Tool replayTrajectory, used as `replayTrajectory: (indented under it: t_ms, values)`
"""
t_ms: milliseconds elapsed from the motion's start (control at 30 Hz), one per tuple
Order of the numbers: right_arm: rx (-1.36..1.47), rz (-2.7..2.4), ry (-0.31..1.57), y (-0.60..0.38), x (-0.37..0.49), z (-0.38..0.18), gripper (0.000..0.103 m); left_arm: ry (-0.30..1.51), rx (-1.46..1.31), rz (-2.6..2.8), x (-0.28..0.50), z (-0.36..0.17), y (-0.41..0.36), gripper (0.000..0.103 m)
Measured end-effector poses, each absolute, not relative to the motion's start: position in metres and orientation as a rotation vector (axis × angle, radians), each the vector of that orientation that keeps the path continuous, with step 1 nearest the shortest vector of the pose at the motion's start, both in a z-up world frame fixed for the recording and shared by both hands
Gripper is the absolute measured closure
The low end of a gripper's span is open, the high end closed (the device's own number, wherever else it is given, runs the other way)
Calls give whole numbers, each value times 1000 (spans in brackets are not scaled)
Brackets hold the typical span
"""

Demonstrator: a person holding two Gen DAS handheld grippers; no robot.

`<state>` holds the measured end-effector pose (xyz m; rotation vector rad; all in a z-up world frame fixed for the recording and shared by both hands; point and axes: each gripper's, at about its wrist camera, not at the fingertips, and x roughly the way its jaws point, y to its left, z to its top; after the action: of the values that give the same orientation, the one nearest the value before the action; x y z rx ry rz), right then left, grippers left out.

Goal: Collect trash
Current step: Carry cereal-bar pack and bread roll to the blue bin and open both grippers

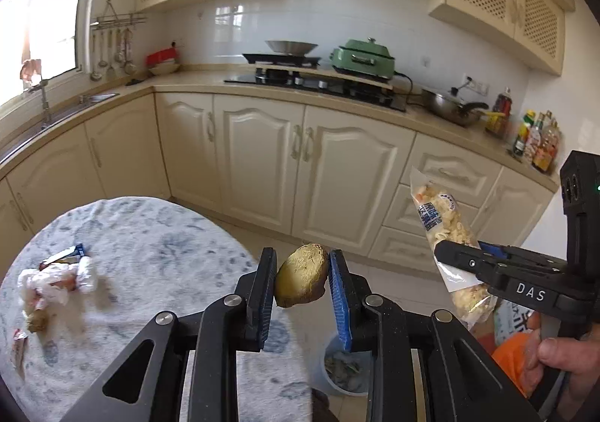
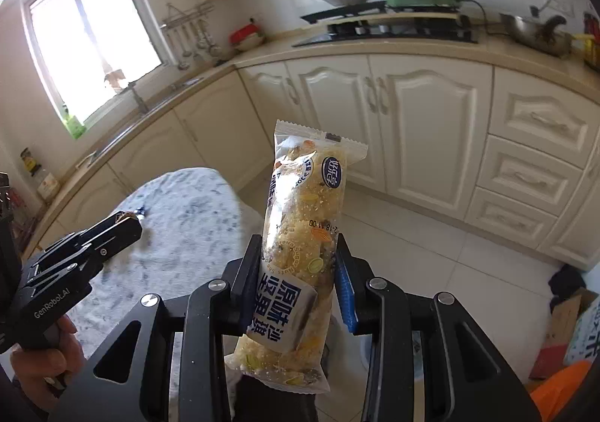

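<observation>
Cabinets in cream with a pale countertop run well beyond both grippers, carrying a black hob, a green electric cooker and a steel wok further along. Below and to the left of the left gripper lies a round table under a white, blue-flecked cloth. Far to that gripper's left on the cloth sits a heap of crumpled white wrappers, with a small brown lump just beside it and a blue-edged wrapper behind. Directly beneath the left gripper's right finger stands a pale bin on the floor, scraps visible inside.

The right gripper, to the right of the left one and held by a hand, is clamped on a clear snack bar packet that stands upright between its blue pads, projecting above and below them. The left gripper, gripped by the other hand, pinches a yellowish-brown vegetable chunk, its fibrous cut face turned toward the camera; the jaws stand narrow, both pads touching the chunk.
</observation>
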<state>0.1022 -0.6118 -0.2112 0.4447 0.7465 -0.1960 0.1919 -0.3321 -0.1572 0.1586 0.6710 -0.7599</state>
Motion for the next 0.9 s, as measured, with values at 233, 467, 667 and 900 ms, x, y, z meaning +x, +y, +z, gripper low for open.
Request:
replayTrajectory:
  t_ms: [233, 467, 667, 900]
  values:
    - [528, -342, 837, -671, 67, -265, 67, 829, 205, -866, 204, -211, -424, 79]
    - [612, -405, 933, -700, 52, -325, 67, 970, 273, -919, 215, -273, -502, 79]
    - [665, -422, 997, -719, 52, -366, 67, 1044, 303, -929, 249, -304, -561, 79]
    - [694, -432, 1046, -733, 55, -403, 67, 1131, 335, -943, 274, -341, -603, 78]
